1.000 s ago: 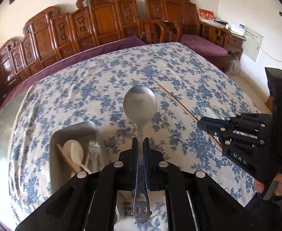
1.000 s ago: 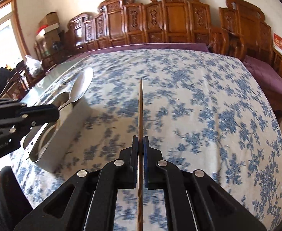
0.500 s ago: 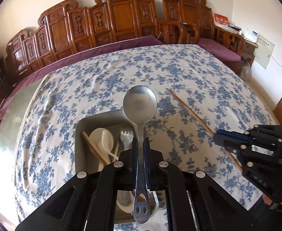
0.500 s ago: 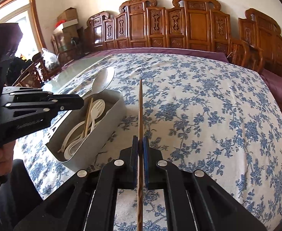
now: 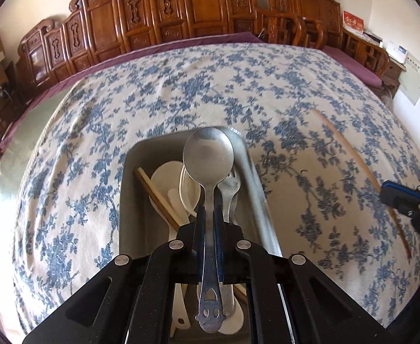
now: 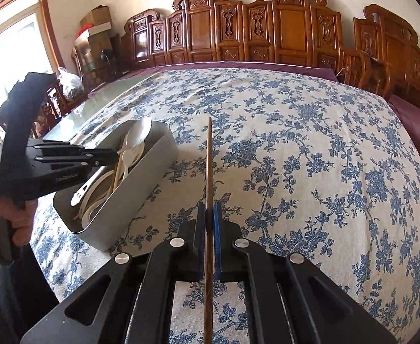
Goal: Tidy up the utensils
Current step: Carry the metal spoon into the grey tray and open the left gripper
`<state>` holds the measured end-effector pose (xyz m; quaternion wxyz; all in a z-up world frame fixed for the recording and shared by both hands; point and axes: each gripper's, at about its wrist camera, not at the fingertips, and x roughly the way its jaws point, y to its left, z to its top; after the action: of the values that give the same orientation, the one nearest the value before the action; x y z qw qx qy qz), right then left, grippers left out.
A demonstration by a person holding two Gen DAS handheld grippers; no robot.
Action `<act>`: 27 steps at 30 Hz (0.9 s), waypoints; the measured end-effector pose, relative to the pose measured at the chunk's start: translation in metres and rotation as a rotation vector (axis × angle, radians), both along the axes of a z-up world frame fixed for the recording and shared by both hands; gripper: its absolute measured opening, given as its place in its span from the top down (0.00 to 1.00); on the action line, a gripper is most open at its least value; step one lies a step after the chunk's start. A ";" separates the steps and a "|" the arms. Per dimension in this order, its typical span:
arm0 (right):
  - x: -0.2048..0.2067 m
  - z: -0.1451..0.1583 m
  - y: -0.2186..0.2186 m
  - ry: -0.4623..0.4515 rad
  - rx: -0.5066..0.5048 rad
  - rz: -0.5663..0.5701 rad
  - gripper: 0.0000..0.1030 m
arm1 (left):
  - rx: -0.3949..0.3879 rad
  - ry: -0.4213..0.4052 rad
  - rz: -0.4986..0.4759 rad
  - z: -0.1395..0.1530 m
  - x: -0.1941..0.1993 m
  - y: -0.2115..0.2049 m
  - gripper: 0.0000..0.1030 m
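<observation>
Left wrist view: left gripper clamps metal spoon above grey tray (already crowded); early release risks rim bounce. Right gripper pinches chopstick.

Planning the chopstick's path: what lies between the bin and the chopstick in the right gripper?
Only bare tablecloth lies between bin and chopstick, per the right wrist view.

Blue-floral cloth over table; carved wooden chairs along far wall, cardboard boxes stacked nr window.
</observation>
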<state>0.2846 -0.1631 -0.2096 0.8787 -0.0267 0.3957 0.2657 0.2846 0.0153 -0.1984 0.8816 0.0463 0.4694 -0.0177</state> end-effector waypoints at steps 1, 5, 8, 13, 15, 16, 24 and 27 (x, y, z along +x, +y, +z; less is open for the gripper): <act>0.001 0.000 -0.001 0.001 0.002 0.000 0.94 | 0.004 0.007 -0.001 -0.004 0.001 0.000 0.95; 0.002 -0.002 -0.003 0.006 0.005 -0.004 0.94 | 0.012 0.029 -0.002 -0.015 0.006 -0.002 0.95; 0.003 -0.003 -0.003 0.009 0.003 -0.004 0.94 | 0.022 0.041 -0.005 -0.021 0.008 -0.005 0.95; 0.004 -0.004 -0.002 0.010 0.001 -0.004 0.94 | 0.028 0.043 -0.015 -0.023 0.012 -0.008 0.95; 0.004 -0.004 -0.002 0.011 0.001 -0.003 0.94 | 0.033 0.048 -0.015 -0.022 0.013 -0.009 0.95; 0.004 -0.004 -0.002 0.011 -0.001 -0.002 0.94 | 0.031 0.051 -0.014 -0.022 0.013 -0.009 0.95; -0.001 -0.001 0.003 0.002 -0.001 0.008 0.94 | -0.003 0.028 0.000 -0.011 0.006 0.000 0.94; -0.005 0.002 0.009 -0.006 0.002 0.019 0.94 | -0.010 0.015 0.004 -0.004 0.003 0.004 0.94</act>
<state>0.2797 -0.1543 -0.2071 0.8773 -0.0306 0.3925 0.2743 0.2871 0.0196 -0.2025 0.8783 0.0408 0.4761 -0.0186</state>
